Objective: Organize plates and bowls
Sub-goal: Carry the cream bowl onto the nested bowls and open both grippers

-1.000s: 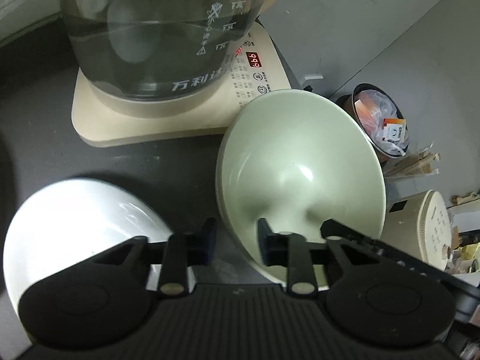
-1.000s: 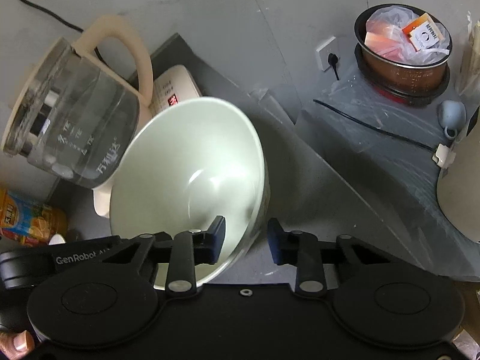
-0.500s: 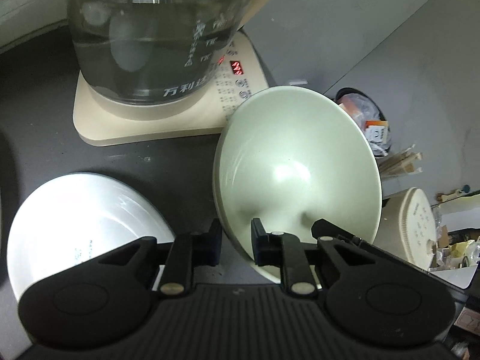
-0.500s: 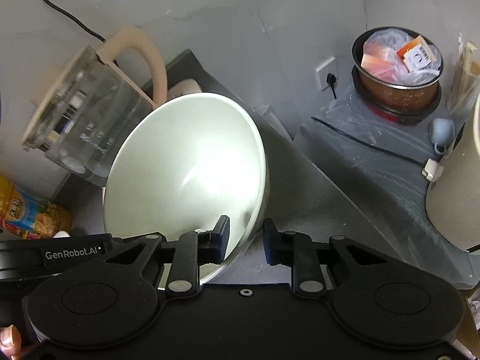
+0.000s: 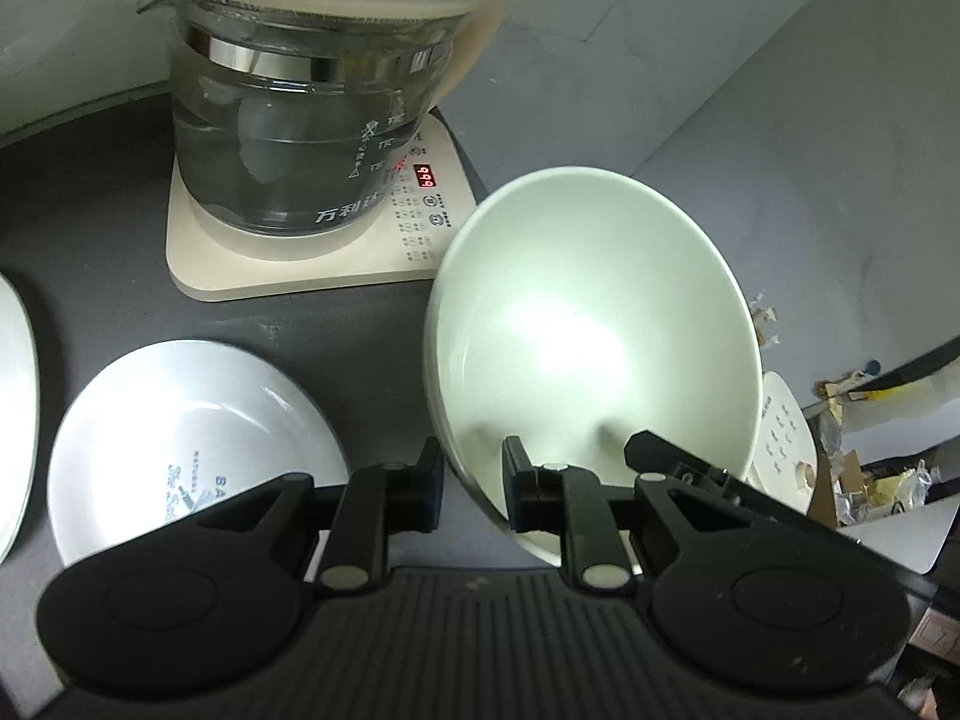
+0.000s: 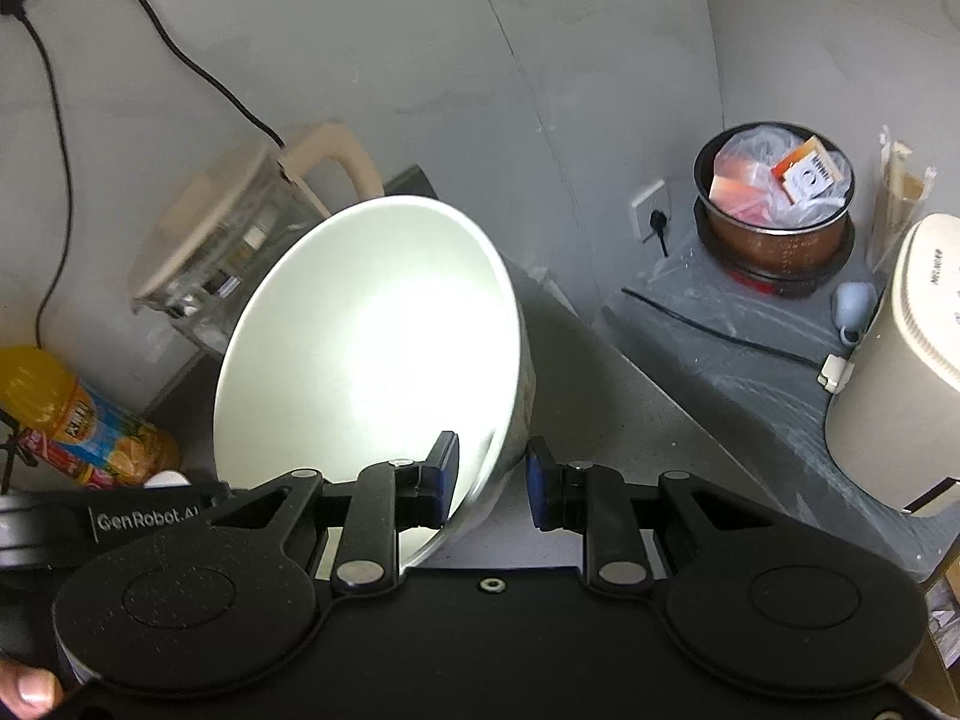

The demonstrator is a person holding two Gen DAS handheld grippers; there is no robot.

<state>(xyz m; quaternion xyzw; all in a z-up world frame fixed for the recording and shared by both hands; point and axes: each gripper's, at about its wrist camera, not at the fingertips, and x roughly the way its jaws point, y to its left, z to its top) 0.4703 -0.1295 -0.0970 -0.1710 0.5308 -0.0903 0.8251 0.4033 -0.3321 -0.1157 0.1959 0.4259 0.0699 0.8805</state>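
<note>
A pale green bowl [image 5: 588,324] is held tilted above the dark counter [image 5: 90,228], its inside facing both cameras. My left gripper [image 5: 471,483] is shut on the bowl's near left rim, one pad inside and one outside. My right gripper [image 6: 492,480] is shut on the opposite rim of the same bowl [image 6: 372,348]. In the left wrist view the right gripper's black frame shows beside the bowl, low on the right. A white plate with blue lettering [image 5: 180,432] lies on the counter left of the bowl. The edge of another plate [image 5: 12,420] shows at the far left.
A glass kettle [image 5: 300,120] on its beige base [image 5: 288,270] stands behind the bowl by the wall. An orange juice bottle [image 6: 78,420] lies at the left. Beyond the counter edge are a pot with bags [image 6: 774,204], a blue mug [image 6: 852,306] and a cream appliance [image 6: 900,390].
Both grippers closed a little tighter on the bowl's rim and rose with it. The kettle and counter now look farther away, and more of the white plate shows.
</note>
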